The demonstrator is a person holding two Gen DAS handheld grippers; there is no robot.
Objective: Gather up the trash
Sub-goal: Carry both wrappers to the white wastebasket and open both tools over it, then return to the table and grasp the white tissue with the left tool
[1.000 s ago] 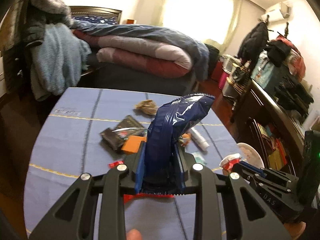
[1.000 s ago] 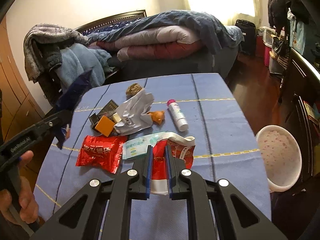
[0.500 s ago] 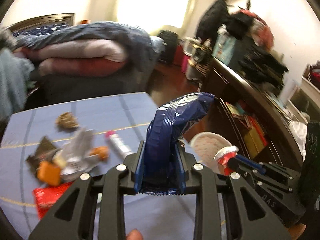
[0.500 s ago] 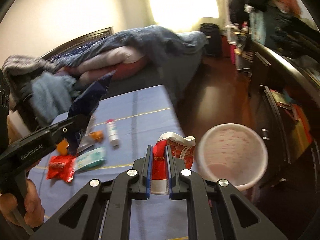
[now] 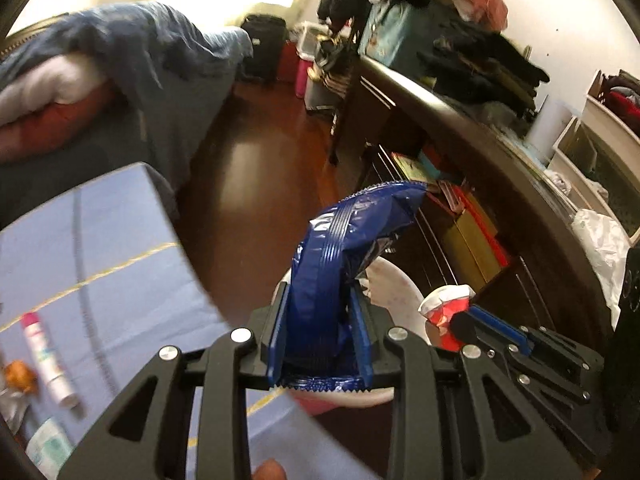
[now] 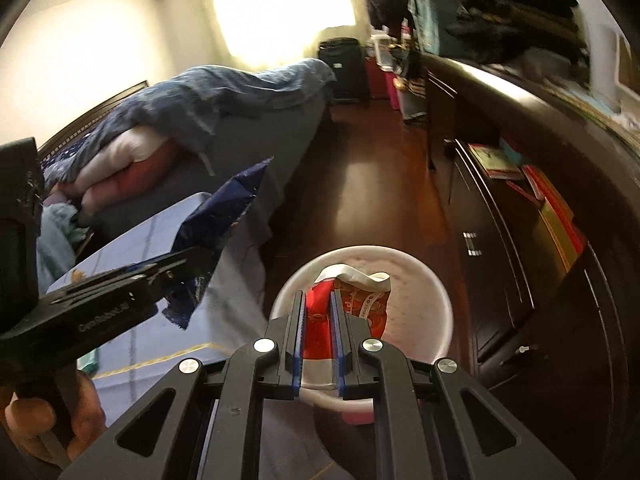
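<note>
My left gripper [image 5: 320,322] is shut on a crumpled dark blue wrapper [image 5: 340,248] that stands up between its fingers. It also shows at the left of the right wrist view [image 6: 188,268] with the blue wrapper [image 6: 224,208]. My right gripper [image 6: 318,320] is shut on a red and white wrapper [image 6: 356,300] and holds it above the white trash bin [image 6: 420,312] on the floor. In the left wrist view the bin [image 5: 394,292] lies just beyond the left gripper, and the right gripper [image 5: 460,320] with the red wrapper [image 5: 444,306] is at the right.
The blue-clothed table [image 5: 100,260] sits at the left with a pink-capped tube [image 5: 46,360], a small brown scrap [image 5: 18,374] and a pale green packet [image 5: 48,446]. A dark cabinet [image 6: 520,208] lines the right. A bed [image 6: 180,128] stands behind; wooden floor [image 6: 372,184] lies between.
Both grippers have swung right, off the table and toward the floor bin. The red wrapper now hangs over the bin's mouth. Both wrappers stay gripped.
</note>
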